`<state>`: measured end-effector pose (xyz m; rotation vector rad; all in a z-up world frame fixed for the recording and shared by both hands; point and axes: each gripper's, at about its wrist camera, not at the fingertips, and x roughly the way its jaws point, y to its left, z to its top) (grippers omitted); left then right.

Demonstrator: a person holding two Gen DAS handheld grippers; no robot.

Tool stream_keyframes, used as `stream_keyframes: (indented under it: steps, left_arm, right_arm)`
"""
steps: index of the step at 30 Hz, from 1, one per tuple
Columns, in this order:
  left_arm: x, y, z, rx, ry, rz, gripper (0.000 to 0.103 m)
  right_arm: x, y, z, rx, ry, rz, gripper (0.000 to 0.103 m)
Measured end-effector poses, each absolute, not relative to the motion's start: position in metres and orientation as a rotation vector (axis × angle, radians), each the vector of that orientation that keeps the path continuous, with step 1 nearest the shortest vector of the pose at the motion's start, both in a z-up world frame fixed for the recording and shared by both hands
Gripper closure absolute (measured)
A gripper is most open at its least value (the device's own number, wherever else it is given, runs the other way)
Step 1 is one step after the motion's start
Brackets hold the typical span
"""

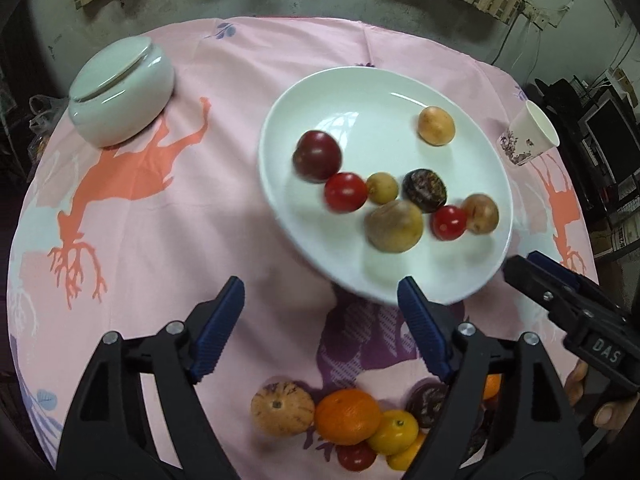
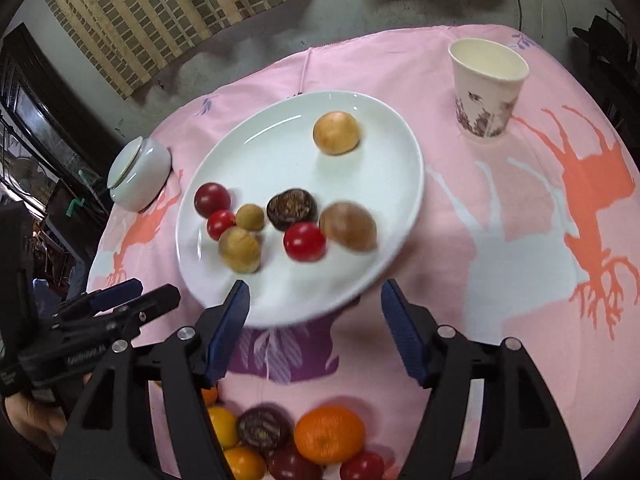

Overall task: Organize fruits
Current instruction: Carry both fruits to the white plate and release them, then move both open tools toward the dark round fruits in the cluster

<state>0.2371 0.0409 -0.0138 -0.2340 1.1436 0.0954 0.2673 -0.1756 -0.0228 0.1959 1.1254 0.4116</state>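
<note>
Left gripper [image 1: 320,304]: jaws spread wide, nothing between them, poised above the cloth at the near rim of the plate. Right gripper [image 2: 314,304]: likewise spread and empty, near the same rim; seen side-on from the left wrist view, its black body carries a small plate reading "DAS".

Tablecloth [image 1: 168,240]: pink, printed with orange and white deer and a purple motif.

Plate [image 1: 360,96]: white, oval, on the cloth. Holds eight fruits: dark red plum [image 1: 318,156], large tan fruit [image 1: 394,226], dark wrinkled passion fruit [image 1: 425,191], brownish fruit [image 1: 481,213], golden fruit [image 1: 436,125] apart at the far side, small yellow-green fruit [image 1: 383,188], two cherry tomatoes [image 1: 345,192].

Lidded bowl [image 1: 120,92]: pale green, far left of the plate, lid slightly askew.

Paper cup [image 2: 486,90]: floral print, upright, right of the plate; no legible writing.

Loose fruit on cloth, near edge: striped tan melon [image 1: 282,408], orange [image 1: 347,416], small yellow citrus [image 1: 394,432], second passion fruit [image 2: 263,426], tomato [image 1: 356,456], all clustered and touching.
</note>
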Motion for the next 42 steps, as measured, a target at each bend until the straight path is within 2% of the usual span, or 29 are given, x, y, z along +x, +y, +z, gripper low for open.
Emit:
stream_keyframes:
  steps: [5, 11, 16, 24, 26, 29, 32, 33, 35, 38, 42]
  left_arm:
    - [0.179, 0.059, -0.016, -0.320, 1.140, 0.126, 0.016]
    - [0.123, 0.070, -0.032, -0.345, 1.214, 0.176, 0.016]
    - [0.091, 0.063, -0.031, -0.355, 1.222, 0.170, 0.016]
    - [0.057, 0.041, -0.039, -0.304, 1.280, 0.133, 0.015]
    - [0.051, 0.039, -0.039, -0.301, 1.286, 0.132, 0.015]
    - [0.045, 0.039, -0.038, -0.303, 1.282, 0.131, 0.015]
    - [0.038, 0.040, -0.035, -0.304, 1.258, 0.147, 0.015]
    - [0.036, 0.042, -0.035, -0.306, 1.255, 0.148, 0.015]
    - [0.033, 0.043, -0.035, -0.306, 1.261, 0.150, 0.015]
    - [0.030, 0.044, -0.034, -0.311, 1.262, 0.146, 0.015]
    - [0.026, 0.041, -0.035, -0.313, 1.266, 0.133, 0.015]
  right_arm:
    - [0.206, -0.220, -0.020, 0.234, 1.149, 0.389, 0.034]
    - [0.137, -0.261, -0.032, 0.295, 1.243, 0.328, 0.033]
    - [0.095, -0.255, -0.039, 0.260, 1.275, 0.352, 0.033]
    - [0.055, -0.219, -0.033, 0.048, 1.190, 0.387, 0.033]
    - [0.054, -0.214, -0.034, 0.010, 1.225, 0.387, 0.033]
    - [0.057, -0.221, -0.043, 0.073, 1.309, 0.348, 0.033]
    - [0.056, -0.226, -0.041, 0.082, 1.282, 0.317, 0.033]
    - [0.057, -0.226, -0.040, 0.070, 1.269, 0.313, 0.039]
    - [0.060, -0.225, -0.041, 0.059, 1.274, 0.308, 0.044]
    - [0.068, -0.222, -0.045, 0.029, 1.293, 0.281, 0.060]
    - [0.074, -0.215, -0.048, 0.019, 1.294, 0.299, 0.060]
